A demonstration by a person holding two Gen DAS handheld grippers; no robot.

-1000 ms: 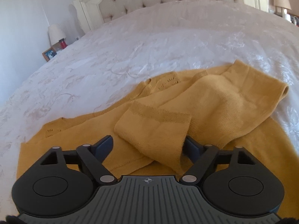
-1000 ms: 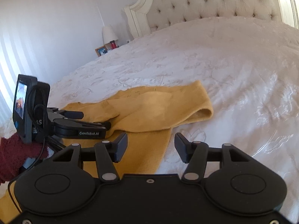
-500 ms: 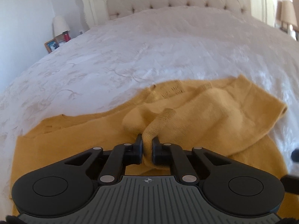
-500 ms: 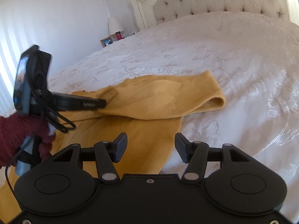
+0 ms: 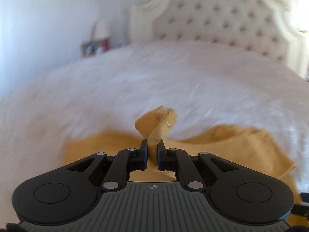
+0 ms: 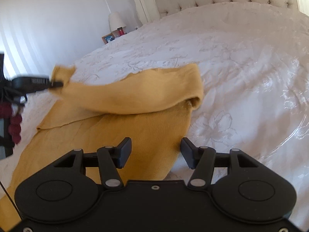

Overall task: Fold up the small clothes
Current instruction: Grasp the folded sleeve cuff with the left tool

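Left tongs (image 5: 152,152) pinch sleeve cuff (image 5: 157,124) at sweater's (image 6: 119,135) far left; sleeve runs left-right; right tongs (image 6: 155,150) wide, empty, near hem.

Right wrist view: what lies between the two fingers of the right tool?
Only the yellow sweater body and bare white bedspread lie behind the right tool; its open fingers grip nothing.

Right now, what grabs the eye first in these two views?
The mustard sweater, spread on the white bed, stands out most. The left gripper is shut on the sleeve cuff and holds it up off the bed, at the left of the right wrist view. The right gripper is open over the sweater's near edge, with nothing in it.
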